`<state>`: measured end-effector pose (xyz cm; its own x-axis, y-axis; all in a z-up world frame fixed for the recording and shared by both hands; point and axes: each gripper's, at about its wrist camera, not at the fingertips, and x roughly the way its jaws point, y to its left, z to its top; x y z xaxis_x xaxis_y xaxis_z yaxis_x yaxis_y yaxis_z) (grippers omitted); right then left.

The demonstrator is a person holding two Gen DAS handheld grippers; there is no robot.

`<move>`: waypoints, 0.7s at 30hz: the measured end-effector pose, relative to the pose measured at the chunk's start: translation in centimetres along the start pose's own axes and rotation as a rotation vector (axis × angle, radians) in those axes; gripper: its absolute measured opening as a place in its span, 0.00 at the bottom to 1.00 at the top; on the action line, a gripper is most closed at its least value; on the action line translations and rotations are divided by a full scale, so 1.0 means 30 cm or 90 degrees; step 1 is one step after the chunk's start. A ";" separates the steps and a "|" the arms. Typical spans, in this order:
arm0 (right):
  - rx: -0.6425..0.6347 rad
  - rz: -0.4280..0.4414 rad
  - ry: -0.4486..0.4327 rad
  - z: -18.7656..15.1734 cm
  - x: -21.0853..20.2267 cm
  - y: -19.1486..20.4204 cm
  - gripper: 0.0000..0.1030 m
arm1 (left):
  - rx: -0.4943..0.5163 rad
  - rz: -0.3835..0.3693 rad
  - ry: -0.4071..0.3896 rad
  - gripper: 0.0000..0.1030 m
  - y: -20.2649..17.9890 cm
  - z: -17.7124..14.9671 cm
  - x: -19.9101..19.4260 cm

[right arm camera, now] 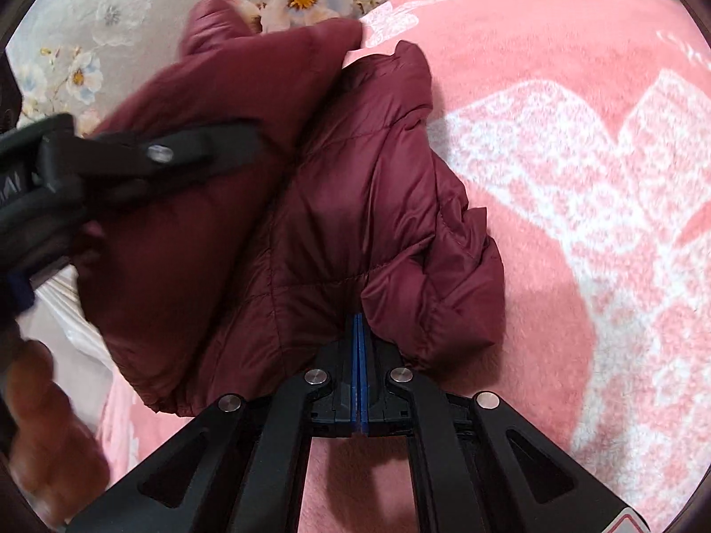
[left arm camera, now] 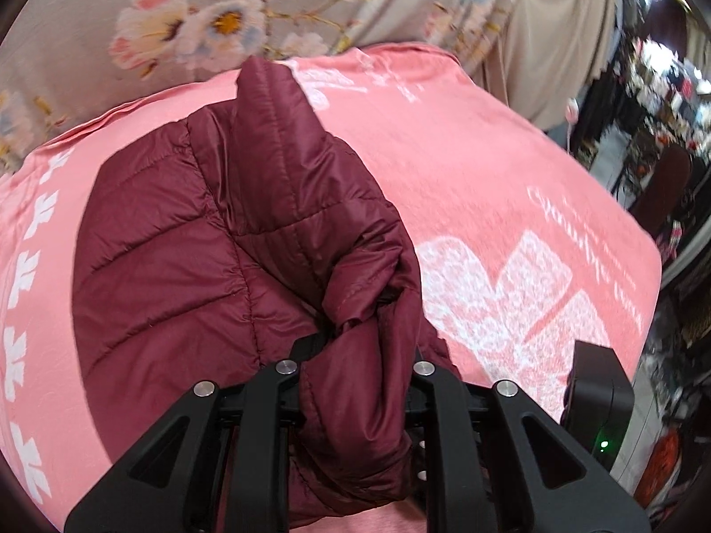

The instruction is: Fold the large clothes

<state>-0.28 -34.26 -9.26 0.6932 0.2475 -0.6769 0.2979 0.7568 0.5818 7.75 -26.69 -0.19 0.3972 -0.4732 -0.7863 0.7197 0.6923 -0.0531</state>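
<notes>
A maroon quilted puffer jacket [left arm camera: 177, 244] lies bunched on a pink blanket [left arm camera: 489, 177] with white prints. My left gripper [left arm camera: 355, 355] is shut on a thick roll of the jacket, and the fabric hides its fingertips. In the right wrist view the jacket [right arm camera: 377, 177] is folded over itself, with the left gripper [right arm camera: 222, 146] gripping the raised left flap. My right gripper [right arm camera: 359, 328] has its blue pads pressed together, and their tips are buried in the jacket's near hem. A hand [right arm camera: 44, 422] shows blurred at the lower left.
Past the pink blanket [right arm camera: 577, 266] lies a grey floral bedsheet [left arm camera: 133, 22], also in the right wrist view [right arm camera: 111, 9]. A beige curtain [left arm camera: 533, 44] hangs at the back right, next to cluttered shelves [left arm camera: 666, 89]. A black device [left arm camera: 595, 399] with a green light sits at the lower right.
</notes>
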 end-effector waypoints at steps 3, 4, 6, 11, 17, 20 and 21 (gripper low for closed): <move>0.017 0.023 0.002 -0.001 -0.016 -0.024 0.01 | 0.024 0.000 0.018 0.15 -0.050 -0.010 0.049; 0.021 0.028 0.000 -0.002 -0.029 -0.034 0.01 | 0.031 0.002 0.026 0.15 -0.066 -0.015 0.071; 0.031 0.038 -0.003 -0.014 -0.068 -0.063 0.01 | 0.034 0.003 0.039 0.15 -0.077 -0.021 0.105; 0.036 0.027 -0.031 -0.017 -0.182 -0.117 0.01 | 0.047 0.017 0.057 0.15 -0.097 -0.044 0.180; -0.011 -0.003 -0.108 0.005 -0.292 -0.091 0.11 | 0.058 -0.005 0.054 0.25 -0.115 -0.035 0.157; -0.038 0.013 -0.143 0.017 -0.352 -0.087 0.22 | 0.041 -0.064 0.023 0.43 -0.083 0.016 0.042; -0.048 0.017 -0.156 0.015 -0.366 -0.079 0.36 | 0.038 -0.085 0.001 0.53 -0.069 0.042 -0.016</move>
<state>-8.31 -39.03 -3.00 0.8413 0.1210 -0.5268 0.2339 0.7971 0.5567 6.80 -28.57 1.09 0.2952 -0.5575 -0.7759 0.7986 0.5898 -0.1199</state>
